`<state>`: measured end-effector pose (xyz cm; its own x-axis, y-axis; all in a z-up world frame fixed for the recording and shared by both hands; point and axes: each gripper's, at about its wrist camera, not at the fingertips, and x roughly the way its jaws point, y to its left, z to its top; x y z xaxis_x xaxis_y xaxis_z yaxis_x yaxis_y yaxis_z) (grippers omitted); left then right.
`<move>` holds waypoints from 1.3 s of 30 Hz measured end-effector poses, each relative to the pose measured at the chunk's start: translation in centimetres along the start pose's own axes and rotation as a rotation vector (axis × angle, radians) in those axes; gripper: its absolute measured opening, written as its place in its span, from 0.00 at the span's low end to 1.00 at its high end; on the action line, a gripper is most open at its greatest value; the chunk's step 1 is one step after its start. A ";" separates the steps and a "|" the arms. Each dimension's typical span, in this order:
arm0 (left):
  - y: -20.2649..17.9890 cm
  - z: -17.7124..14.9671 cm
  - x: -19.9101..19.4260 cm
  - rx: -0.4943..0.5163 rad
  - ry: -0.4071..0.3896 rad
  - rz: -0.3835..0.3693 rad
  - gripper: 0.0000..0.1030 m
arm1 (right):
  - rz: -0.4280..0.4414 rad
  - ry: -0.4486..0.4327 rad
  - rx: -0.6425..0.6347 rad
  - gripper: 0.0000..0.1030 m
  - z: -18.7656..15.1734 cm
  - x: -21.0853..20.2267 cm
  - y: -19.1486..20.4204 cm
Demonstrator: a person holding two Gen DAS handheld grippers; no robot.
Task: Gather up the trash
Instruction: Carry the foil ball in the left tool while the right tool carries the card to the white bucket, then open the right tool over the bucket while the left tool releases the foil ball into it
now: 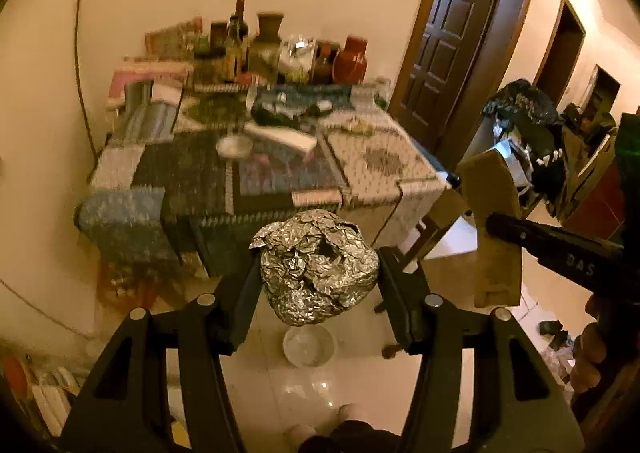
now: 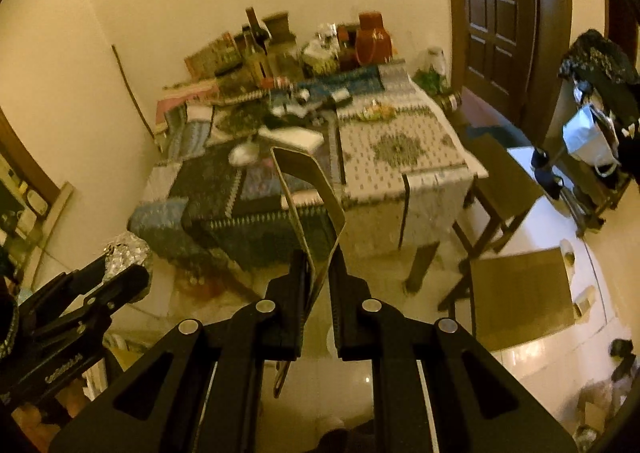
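Left gripper (image 1: 318,277) squeezes foil ball (image 1: 316,267), up in air above shiny floor (image 1: 352,377). Right gripper (image 2: 318,277) pinches flat cardboard piece (image 2: 310,197), standing tall between fingers. Table (image 1: 384,169) ahead, crowded with bottles (image 1: 236,41) and red jar (image 1: 352,59). Foil: silver, crinkly, dark hole near middle. Cardboard: tan, bent.

one foil ball (image 1: 318,267), one cardboard piece (image 2: 310,209), two grippers (image 1: 318,273) (image 2: 320,273)
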<state>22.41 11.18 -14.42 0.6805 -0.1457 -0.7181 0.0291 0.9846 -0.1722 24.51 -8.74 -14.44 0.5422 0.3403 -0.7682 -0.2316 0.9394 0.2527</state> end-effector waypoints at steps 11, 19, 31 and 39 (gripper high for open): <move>-0.2 -6.8 9.0 -0.076 0.199 0.039 0.54 | 0.016 0.217 0.019 0.10 -5.9 7.9 -4.2; 1.1 -12.7 18.5 -0.124 0.308 0.060 0.54 | 0.026 0.345 -0.021 0.10 -10.6 17.0 -6.8; 6.5 -22.4 31.9 -0.229 0.380 0.105 0.54 | 0.037 0.462 -0.060 0.10 -18.4 32.7 -10.5; 9.1 -26.8 38.3 -0.273 0.412 0.108 0.54 | 0.104 0.470 -0.052 0.14 -21.2 40.1 -10.7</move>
<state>29.11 12.00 -61.55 0.3220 -0.1248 -0.9385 -0.2556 0.9430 -0.2131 31.65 -6.02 -60.41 0.0930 0.3661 -0.9259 -0.3121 0.8938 0.3220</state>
